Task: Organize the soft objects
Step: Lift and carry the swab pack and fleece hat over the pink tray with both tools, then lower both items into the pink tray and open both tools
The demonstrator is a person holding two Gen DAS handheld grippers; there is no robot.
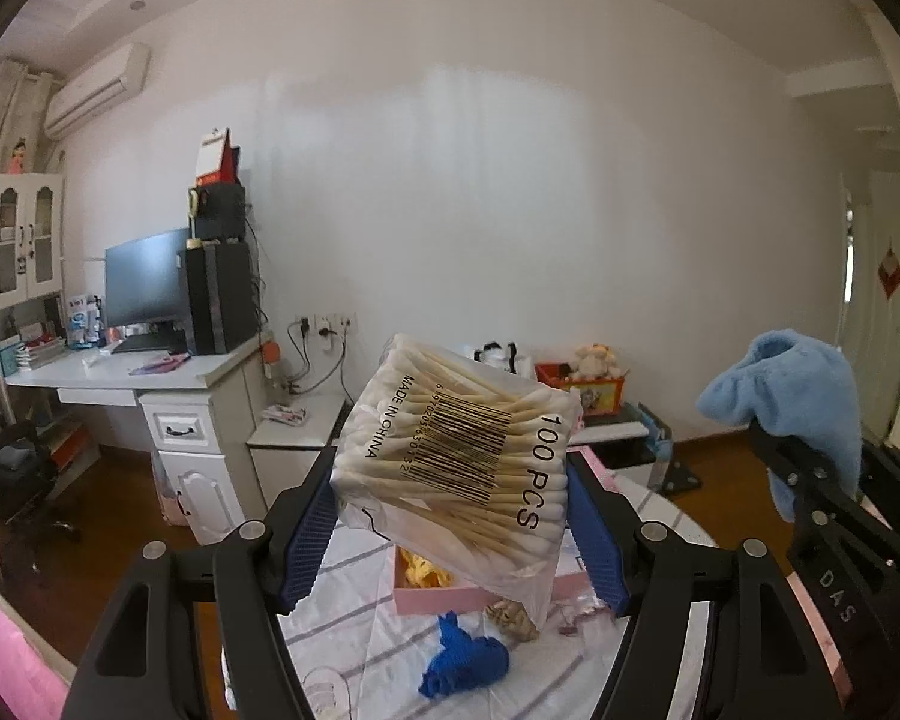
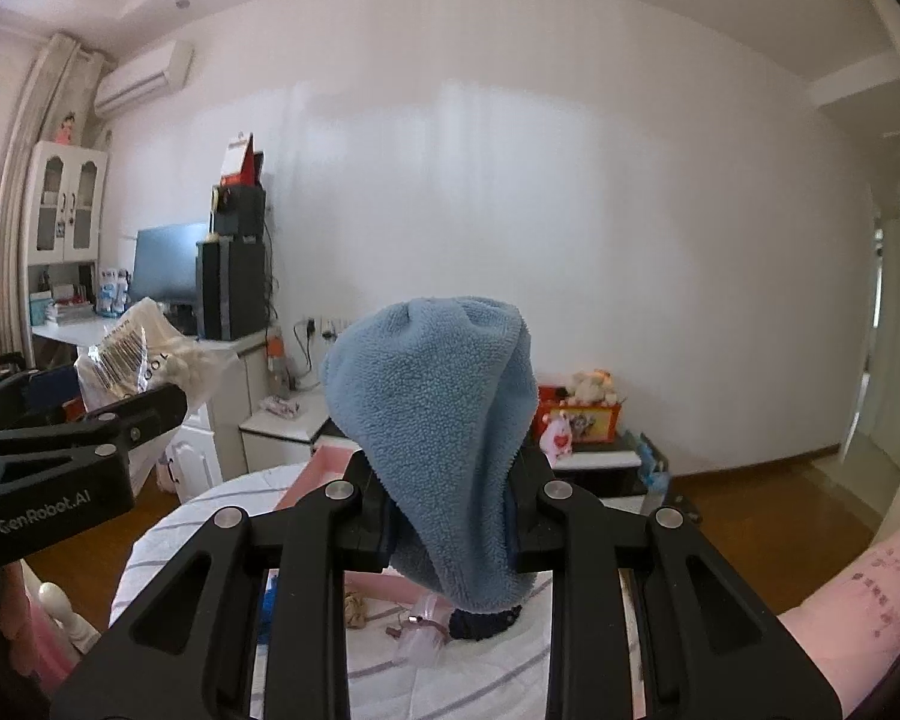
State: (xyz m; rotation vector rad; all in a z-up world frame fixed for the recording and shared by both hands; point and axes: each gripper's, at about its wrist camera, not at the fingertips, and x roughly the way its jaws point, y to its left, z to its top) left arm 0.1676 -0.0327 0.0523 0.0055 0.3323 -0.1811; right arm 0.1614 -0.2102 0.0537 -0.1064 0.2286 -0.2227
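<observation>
My left gripper is shut on a clear bag of cotton swabs printed "100 PCS", held up above the round striped table. My right gripper is shut on a fluffy light blue sock, also held up; the sock shows at the right of the left wrist view. The swab bag shows at the left of the right wrist view. Below, an open pink box holds something yellow. A dark blue soft item and a beige bundle lie on the table.
A white desk with monitor and computer tower stands at the back left. A low white stand and a red toy box with plush toys stand along the wall. A pink cushion is at the right.
</observation>
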